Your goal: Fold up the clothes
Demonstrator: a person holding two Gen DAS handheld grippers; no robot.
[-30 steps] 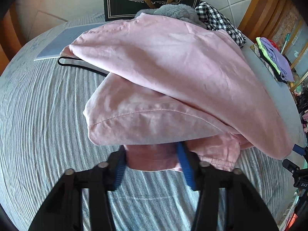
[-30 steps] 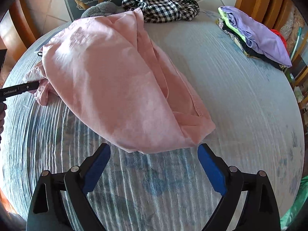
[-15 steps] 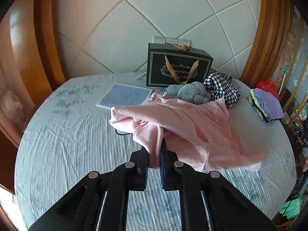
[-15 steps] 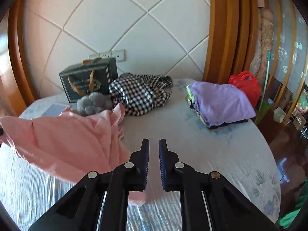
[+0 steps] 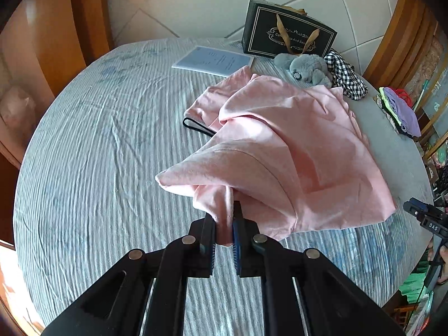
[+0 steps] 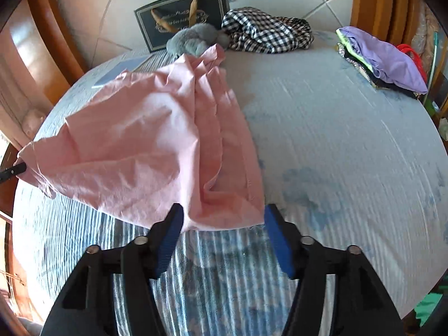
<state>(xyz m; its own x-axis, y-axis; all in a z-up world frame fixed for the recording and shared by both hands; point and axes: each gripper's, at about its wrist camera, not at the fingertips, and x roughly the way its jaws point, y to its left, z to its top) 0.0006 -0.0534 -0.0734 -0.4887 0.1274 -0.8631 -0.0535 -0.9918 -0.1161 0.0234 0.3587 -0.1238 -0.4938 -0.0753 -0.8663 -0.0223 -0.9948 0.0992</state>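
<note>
A pink garment (image 5: 294, 145) lies crumpled on the round table with the striped blue cloth (image 5: 92, 151). My left gripper (image 5: 224, 224) is shut on a bunched corner of it at its near left and holds that corner lifted. In the right wrist view the pink garment (image 6: 156, 142) stretches from the left edge to the middle. My right gripper (image 6: 222, 218) is open, its blue pads on either side of the garment's near hem corner (image 6: 224, 218), low over the table. The right gripper's tip also shows at the right edge of the left wrist view (image 5: 425, 218).
A black gift bag (image 5: 285, 39), a grey plush toy (image 5: 305, 68), a checked garment (image 6: 266, 30) and a blue booklet (image 5: 212, 60) stand at the back. A stack of folded clothes, purple on top (image 6: 386, 58), sits at the right edge. A black strap (image 5: 196, 126) lies under the pink garment.
My left gripper closed on the pink corner and lifted it, then came lower. My right gripper shut and rose, then came down and opened around the near hem corner.
</note>
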